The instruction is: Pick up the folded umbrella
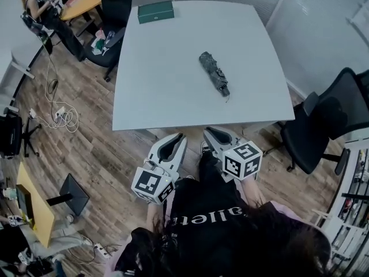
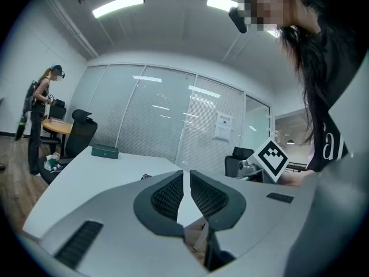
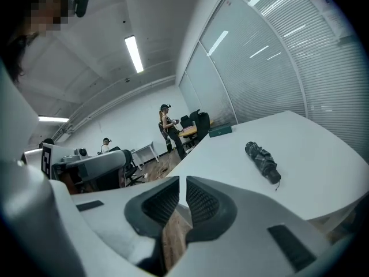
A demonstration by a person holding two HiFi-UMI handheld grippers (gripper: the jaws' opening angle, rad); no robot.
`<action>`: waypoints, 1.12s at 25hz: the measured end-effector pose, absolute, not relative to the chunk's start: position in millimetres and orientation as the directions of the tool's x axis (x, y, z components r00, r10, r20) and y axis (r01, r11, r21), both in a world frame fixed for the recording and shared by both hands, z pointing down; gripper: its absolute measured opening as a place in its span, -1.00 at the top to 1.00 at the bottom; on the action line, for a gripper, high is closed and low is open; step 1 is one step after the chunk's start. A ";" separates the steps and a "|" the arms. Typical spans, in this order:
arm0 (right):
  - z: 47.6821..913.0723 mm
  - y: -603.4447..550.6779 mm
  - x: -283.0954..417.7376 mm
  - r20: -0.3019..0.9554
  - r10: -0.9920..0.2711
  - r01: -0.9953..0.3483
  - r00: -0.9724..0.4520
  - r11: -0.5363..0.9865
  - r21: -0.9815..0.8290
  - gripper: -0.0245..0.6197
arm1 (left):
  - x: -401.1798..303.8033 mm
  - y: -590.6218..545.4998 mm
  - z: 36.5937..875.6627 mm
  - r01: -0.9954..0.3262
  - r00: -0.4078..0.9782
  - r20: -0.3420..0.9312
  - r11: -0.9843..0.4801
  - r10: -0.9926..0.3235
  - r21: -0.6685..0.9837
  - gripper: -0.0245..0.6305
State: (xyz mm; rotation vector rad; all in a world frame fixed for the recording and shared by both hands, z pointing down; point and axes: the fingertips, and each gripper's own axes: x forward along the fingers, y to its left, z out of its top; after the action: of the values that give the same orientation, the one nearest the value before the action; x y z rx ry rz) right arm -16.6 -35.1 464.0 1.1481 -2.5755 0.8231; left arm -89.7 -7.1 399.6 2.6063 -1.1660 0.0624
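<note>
The folded umbrella [image 1: 214, 73] is dark and patterned and lies on the white table [image 1: 161, 91], right of its middle. In the right gripper view the umbrella [image 3: 262, 160] lies ahead and to the right, well apart from the jaws. Both grippers hover just off the table's near edge, side by side. My left gripper [image 1: 179, 136] is shut and holds nothing; its jaws [image 2: 186, 175] stand together with only a sliver between them. My right gripper [image 1: 209, 131] is also shut and empty [image 3: 183, 180]. The umbrella [image 2: 145, 177] barely shows over the left jaw.
A green box [image 1: 155, 11] lies at the table's far edge. Black office chairs stand at the right [image 1: 328, 123] and far left [image 1: 112, 16]. A person [image 1: 34, 7] stands by an orange desk at the far left. Cables [image 1: 60, 115] trail on the wooden floor.
</note>
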 end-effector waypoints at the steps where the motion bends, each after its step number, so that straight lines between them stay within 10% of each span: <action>1: 464.2 -45.0 -15.3 0.395 -0.618 -0.733 -0.680 0.546 -0.407 0.79 | -88.6 -15.8 399.5 -0.740 0.669 0.156 -0.629 -0.727 0.240 0.76; 28: 504.5 -237.7 53.5 0.433 -0.536 -0.690 -0.724 0.572 -0.444 0.79 | -19.7 -181.6 403.9 -0.817 0.577 0.255 -0.541 -0.776 0.199 0.76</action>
State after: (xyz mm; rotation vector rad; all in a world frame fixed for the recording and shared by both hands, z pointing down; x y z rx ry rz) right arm 53.5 -237.7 504.5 1.0171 -2.5551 0.8829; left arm -19.7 -181.6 403.9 2.5155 -1.3081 0.1954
